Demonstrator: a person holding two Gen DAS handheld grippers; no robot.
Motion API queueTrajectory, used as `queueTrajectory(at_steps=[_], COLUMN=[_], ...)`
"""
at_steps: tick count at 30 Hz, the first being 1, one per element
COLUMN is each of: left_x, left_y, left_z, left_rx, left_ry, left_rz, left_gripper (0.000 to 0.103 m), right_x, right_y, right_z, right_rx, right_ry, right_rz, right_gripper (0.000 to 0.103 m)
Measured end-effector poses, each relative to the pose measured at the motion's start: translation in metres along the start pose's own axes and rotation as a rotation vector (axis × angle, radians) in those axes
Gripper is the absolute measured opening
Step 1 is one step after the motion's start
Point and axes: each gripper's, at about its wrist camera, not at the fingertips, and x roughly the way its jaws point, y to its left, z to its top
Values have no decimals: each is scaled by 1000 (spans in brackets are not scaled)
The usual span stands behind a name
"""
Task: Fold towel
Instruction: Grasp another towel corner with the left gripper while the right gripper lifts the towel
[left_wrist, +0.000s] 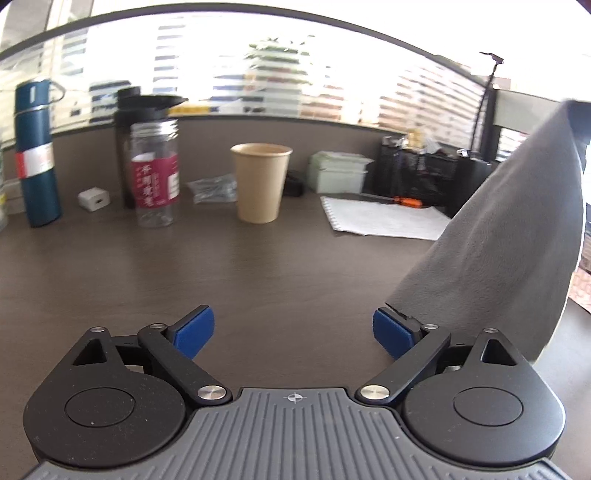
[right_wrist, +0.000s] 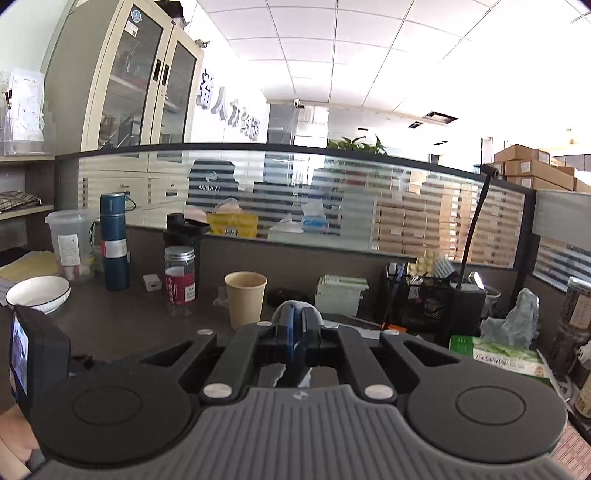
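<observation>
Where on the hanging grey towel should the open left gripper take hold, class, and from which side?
Grip the towel at its low hanging corner, beside the left gripper, coming from its left. The right gripper pinches the top, so the cloth drapes taut.

Grey cloth towel (left_wrist: 495, 240): top & right side cut off by frame edge in left wrist view; in right wrist view mostly hidden behind the pinching pads.
</observation>
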Motion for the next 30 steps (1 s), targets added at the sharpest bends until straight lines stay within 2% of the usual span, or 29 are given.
queueTrajectory(at_steps=[4,9,19,23,25,28,30], left_x=[-6,-31,-87,-96,-98,-104,-106], left_y=[-8,-52,-104,-114,-116,-117,-116], left_z=[-2,-9,3,9,10,11,13], left_rx=[-17,99,178,171,160,153,142], left_ry=[-21,-74,-216,-234,-241,-254,-251], left_rz=[-26,-64,-172,-219,-235,-249,-264], left_gripper=[96,91,81,60,56,43,26], right_x=[-11,-29,-55,-65,-68,-71,-73], right_y=[-4,-10,-19,-17,-18,-21,-22], right_z=[12,25,27,25,23,21,20], right_rx=[-7,-14,19,20,27,31,33], right_ry=[-26,-72,-110,-124,-125,-121,-120], right_rz=[-17,-32,-7,8,8,7,4], right_gripper=[4,5,4,4,4,4,4])
